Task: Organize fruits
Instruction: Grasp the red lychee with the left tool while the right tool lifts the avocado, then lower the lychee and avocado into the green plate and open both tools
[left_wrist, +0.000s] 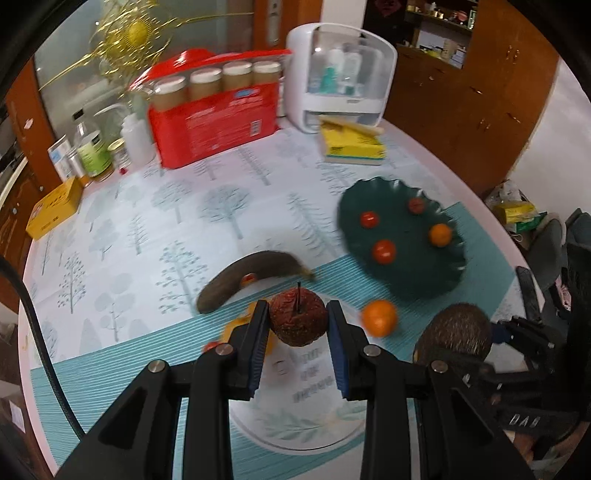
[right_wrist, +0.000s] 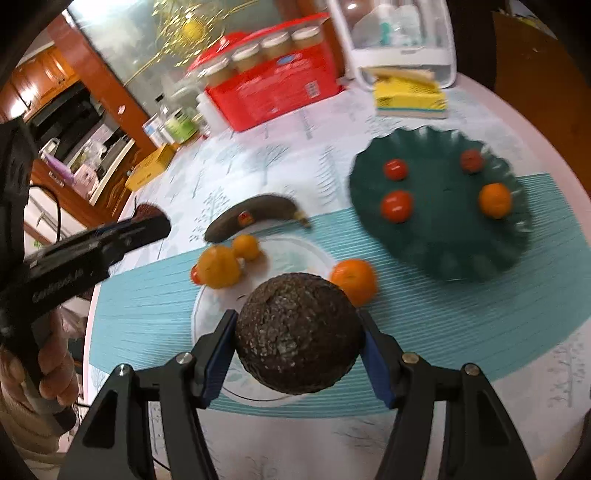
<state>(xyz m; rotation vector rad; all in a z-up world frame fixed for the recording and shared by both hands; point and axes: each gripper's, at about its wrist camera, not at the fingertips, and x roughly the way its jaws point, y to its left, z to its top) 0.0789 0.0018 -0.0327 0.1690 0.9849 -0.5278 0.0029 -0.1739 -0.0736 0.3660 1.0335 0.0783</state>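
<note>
My left gripper (left_wrist: 297, 308) is shut on a wrinkled dark red apple (left_wrist: 298, 321), held above the table with its stem up. My right gripper (right_wrist: 297, 321) is shut on a dark, bumpy avocado (right_wrist: 299, 336), also lifted; it shows at the lower right of the left wrist view as well. A scalloped green plate (right_wrist: 443, 236) to the right holds three small red fruits and one orange (right_wrist: 495, 199). On the teal mat lie a blackened banana (right_wrist: 255, 216), three more oranges (right_wrist: 354, 280) and a small red fruit (right_wrist: 195, 275).
At the back of the table stand a red box of jars (left_wrist: 218, 125), a white cosmetics case (left_wrist: 340, 74), a yellow packet (left_wrist: 351, 144), bottles (left_wrist: 92, 147) and a yellow carton (left_wrist: 55, 210). A hand (right_wrist: 51, 369) holds the left gripper's handle.
</note>
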